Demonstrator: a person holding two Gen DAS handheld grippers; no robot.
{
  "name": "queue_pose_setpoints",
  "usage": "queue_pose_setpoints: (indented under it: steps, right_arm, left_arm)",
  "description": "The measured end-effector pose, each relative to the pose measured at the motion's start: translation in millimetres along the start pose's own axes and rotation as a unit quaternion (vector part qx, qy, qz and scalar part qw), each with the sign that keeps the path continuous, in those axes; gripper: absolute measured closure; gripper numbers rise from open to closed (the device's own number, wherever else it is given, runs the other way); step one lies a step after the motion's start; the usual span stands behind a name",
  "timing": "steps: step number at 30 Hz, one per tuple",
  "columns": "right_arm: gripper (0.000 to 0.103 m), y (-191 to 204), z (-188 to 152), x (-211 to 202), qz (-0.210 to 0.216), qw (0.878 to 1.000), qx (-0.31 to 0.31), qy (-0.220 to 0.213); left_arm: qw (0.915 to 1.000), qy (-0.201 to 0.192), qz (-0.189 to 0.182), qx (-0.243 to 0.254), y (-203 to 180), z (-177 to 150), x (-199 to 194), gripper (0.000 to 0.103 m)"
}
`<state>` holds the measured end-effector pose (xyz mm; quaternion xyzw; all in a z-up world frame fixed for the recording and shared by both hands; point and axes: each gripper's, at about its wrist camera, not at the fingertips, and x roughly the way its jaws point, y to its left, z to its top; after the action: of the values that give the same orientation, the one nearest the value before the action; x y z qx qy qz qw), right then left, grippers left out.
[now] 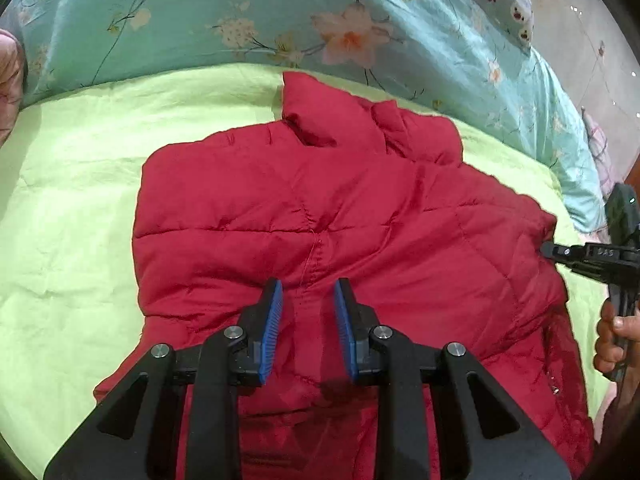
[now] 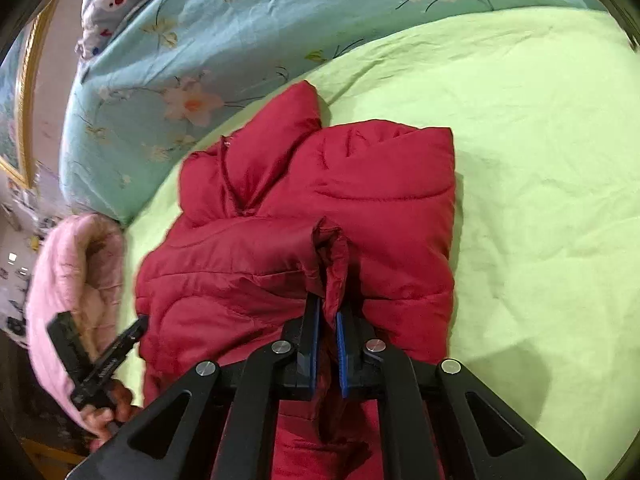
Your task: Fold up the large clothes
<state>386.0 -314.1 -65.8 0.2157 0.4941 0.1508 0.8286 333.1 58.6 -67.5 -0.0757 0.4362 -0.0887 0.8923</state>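
My right gripper [image 2: 328, 316] is clamped on a pinched-up ridge of the red puffer jacket [image 1: 320, 208], fabric squeezed between the blue pads [image 2: 343, 356]. My left gripper [image 1: 308, 300] hangs over the jacket with jaws narrowly apart and nothing between them, blue pads clear of the cloth. The jacket lies partly folded on the light green sheet [image 1: 72, 200] in the middle of the bed, collar toward the teal floral quilt [image 1: 200, 12] along the far edge; a pink sleeve [image 2: 76, 280] shows at my left hand [image 2: 108, 412].
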Motion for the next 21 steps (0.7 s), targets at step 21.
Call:
queue_pose_setpoints:
  steps: [21]
  right_arm:
    - [0.068, 97.2, -17.7, -30.7, -0.082, 0.984, -0.111, -0.117]
  left_arm:
    - [0.9999, 0.013, -0.007, 0.003, 0.2, -1.4, 10.2, 0.079]
